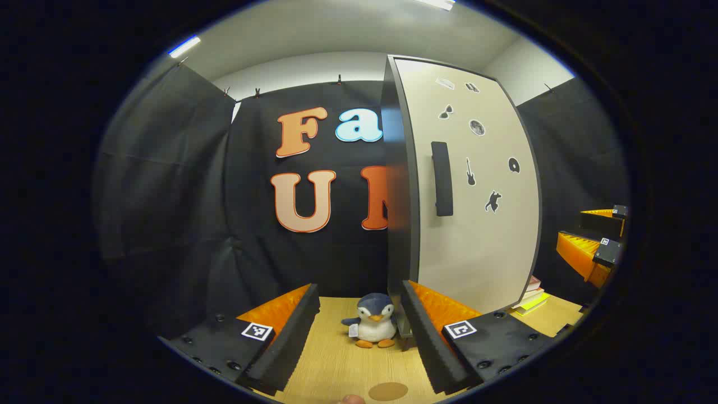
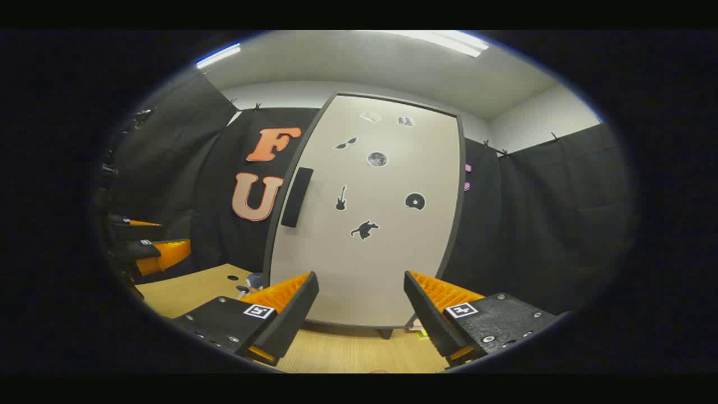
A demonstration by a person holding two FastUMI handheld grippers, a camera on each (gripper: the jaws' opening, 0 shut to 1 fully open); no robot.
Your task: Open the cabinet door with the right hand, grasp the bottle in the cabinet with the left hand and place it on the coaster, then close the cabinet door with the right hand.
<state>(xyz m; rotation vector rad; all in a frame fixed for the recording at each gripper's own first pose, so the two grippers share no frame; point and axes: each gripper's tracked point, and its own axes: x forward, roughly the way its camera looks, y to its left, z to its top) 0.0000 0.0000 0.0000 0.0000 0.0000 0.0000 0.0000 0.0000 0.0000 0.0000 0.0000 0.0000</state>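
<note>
A tall pale cabinet (image 1: 477,224) stands on the wooden table, its door (image 2: 370,235) shut, hiding the inside. A black vertical handle (image 2: 296,196) sits near the door's left edge (image 1: 443,178). The round brown coaster (image 1: 387,391) lies on the table just below my left gripper (image 1: 359,336), which is open and holds nothing. My right gripper (image 2: 362,314) is open too, facing the door's lower part from a short way off. Each gripper also appears in the other's view: the right (image 1: 569,227) at the far right, the left (image 2: 175,234) at the far left.
A small penguin plush (image 1: 373,321) stands on the table by the cabinet's left front corner. A stack of books (image 1: 533,297) lies right of the cabinet. The wooden table (image 2: 185,289) has a small hole (image 2: 233,277) in it. Black cloth walls surround the booth.
</note>
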